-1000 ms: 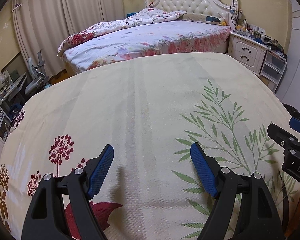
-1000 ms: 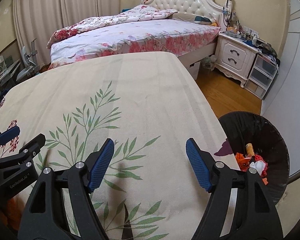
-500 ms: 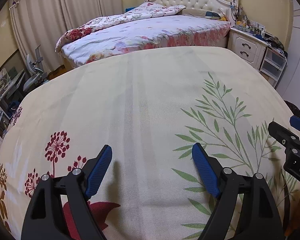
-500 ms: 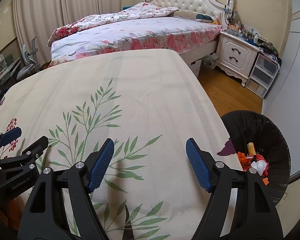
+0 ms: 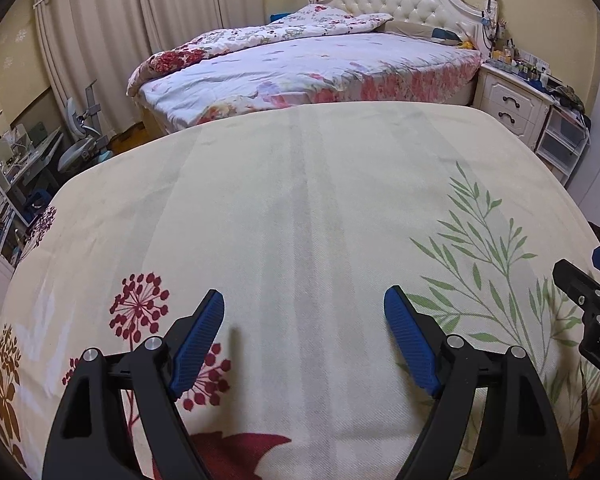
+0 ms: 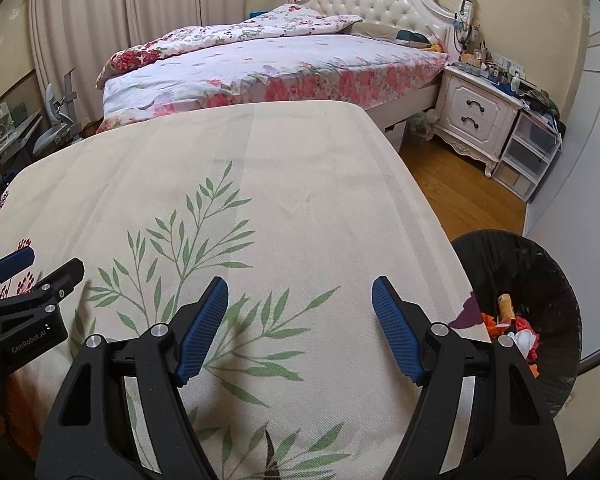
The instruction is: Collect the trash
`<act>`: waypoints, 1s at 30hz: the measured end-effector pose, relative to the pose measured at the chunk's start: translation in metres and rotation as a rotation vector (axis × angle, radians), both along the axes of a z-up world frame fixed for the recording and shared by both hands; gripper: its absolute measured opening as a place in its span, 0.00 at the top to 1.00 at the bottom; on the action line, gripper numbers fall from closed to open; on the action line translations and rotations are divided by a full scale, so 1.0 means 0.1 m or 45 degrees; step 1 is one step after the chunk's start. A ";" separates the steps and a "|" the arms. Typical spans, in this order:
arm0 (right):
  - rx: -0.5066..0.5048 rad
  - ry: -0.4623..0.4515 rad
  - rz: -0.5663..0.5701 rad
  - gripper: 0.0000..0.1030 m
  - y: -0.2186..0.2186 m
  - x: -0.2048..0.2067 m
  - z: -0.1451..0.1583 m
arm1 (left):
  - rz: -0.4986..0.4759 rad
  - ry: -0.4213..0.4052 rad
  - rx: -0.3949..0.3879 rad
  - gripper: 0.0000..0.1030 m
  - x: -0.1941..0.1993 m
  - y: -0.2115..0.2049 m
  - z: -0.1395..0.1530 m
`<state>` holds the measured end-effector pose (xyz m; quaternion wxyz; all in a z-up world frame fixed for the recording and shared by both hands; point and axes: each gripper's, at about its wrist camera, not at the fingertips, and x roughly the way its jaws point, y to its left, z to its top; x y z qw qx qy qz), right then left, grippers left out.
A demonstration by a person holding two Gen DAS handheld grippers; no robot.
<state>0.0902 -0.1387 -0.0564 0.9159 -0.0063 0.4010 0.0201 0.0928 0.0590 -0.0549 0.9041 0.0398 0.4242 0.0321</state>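
A cream tablecloth [image 5: 300, 208] printed with green leaves and red flowers covers the table; I see no loose trash on it. My left gripper [image 5: 304, 320] hovers over the cloth, open, with nothing between its blue pads. My right gripper [image 6: 300, 312] is open and empty too, above the leaf print near the table's right edge. A black-lined trash bin [image 6: 540, 272] stands on the floor to the right of the table. It holds orange, red and white scraps [image 6: 516, 328]. Each gripper shows at the edge of the other's view.
A bed with a floral quilt [image 5: 308, 64] stands beyond the table. A white nightstand [image 6: 472, 116] and plastic drawers [image 6: 532, 152] line the right wall, with wooden floor [image 6: 452, 184] between them and the table. A desk and chair [image 5: 76, 148] crowd the left.
The left gripper has shifted a little across the cloth, so the red flower print now sits closer to its left finger. The right gripper has stayed still.
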 end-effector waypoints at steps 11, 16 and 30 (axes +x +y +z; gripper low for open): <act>0.063 0.041 0.129 0.29 0.50 0.36 0.06 | 0.078 0.009 -0.010 0.23 0.08 0.36 0.00; 0.115 0.069 0.147 0.29 0.72 0.60 0.08 | 0.089 0.009 0.013 0.22 0.19 0.48 0.01; 0.069 0.099 0.166 0.29 1.16 0.89 -0.02 | 0.091 0.008 -0.038 0.22 0.29 0.69 0.02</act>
